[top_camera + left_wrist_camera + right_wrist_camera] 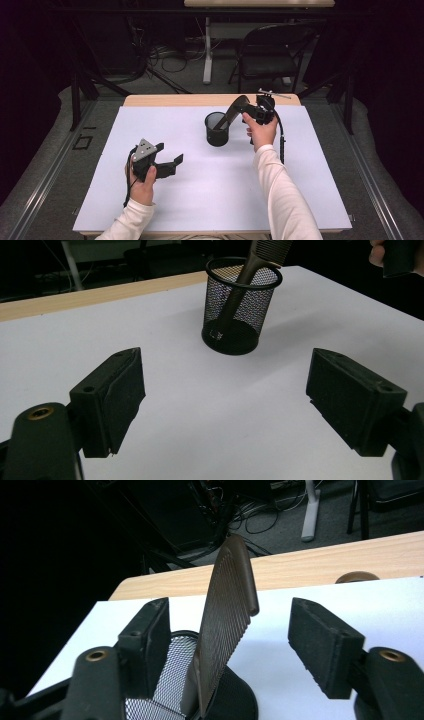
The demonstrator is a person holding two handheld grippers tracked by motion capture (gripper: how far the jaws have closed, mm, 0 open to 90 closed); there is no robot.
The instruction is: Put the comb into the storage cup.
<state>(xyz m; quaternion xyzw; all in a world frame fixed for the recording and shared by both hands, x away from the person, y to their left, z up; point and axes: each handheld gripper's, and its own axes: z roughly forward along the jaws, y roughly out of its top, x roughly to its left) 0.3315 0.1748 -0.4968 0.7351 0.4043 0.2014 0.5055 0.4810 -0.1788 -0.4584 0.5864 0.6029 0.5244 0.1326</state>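
A brown plastic comb (225,625) stands handle-down in a black wire-mesh cup (217,129) set toward the far edge of the white-topped counter (200,200), slightly right of centre, its toothed end leaning out over the rim. The right gripper (227,645) brackets that upper end with both pads standing clear of it, one to each side; the comb appears to rest on the cup alone, though the mesh hides where its handle sits. The step in hand looks like the release after dropping the comb in. The left gripper (167,159) hovers wide open and empty over the near-left part of the counter, pointing toward the cup. Next, the right gripper would need to lift straight up and away without brushing the leaning comb or tipping the light cup.
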